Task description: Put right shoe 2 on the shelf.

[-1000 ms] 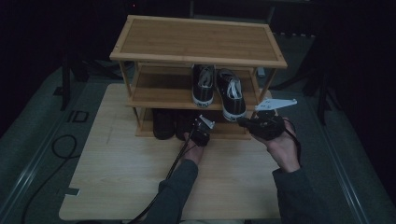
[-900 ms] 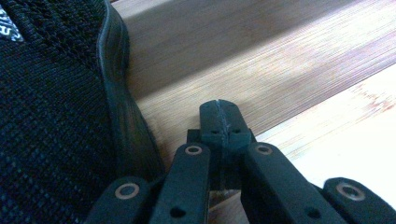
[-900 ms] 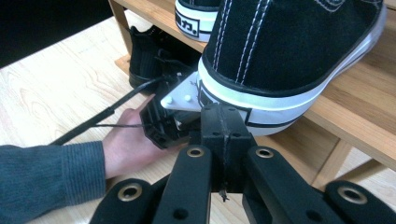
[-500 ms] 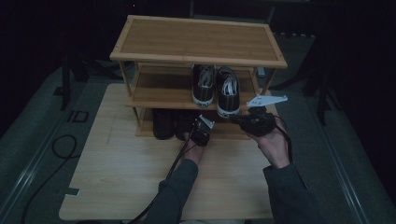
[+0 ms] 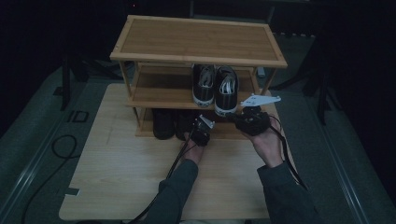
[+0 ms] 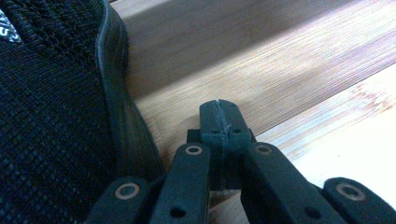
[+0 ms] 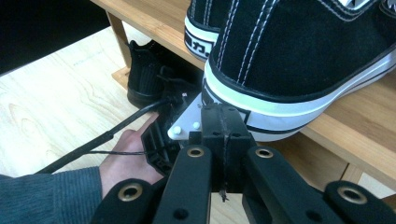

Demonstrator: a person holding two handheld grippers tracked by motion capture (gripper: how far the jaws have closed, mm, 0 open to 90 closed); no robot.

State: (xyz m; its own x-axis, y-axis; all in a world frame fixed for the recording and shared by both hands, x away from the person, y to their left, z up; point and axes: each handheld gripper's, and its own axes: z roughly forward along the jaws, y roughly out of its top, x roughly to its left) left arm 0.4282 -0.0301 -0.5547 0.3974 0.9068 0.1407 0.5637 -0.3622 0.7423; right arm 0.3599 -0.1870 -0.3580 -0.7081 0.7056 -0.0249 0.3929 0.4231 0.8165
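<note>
Reaching forward from the bench's near edge, both forearms point at the shoe rack [image 5: 198, 44]. The left gripper [image 5: 201, 130], jaws closed and empty, sits low beside the black mesh shoe [image 6: 51, 116] on the bottom shelf. The right gripper [image 7: 223, 122], jaws closed on nothing, points at the heel of the black sneaker [image 7: 299, 60] on the middle shelf.

A black canvas sneaker [image 7: 299, 60] with a white sole stands upright, its heel overhanging the middle shelf's [image 7: 355, 140] front edge.
</note>
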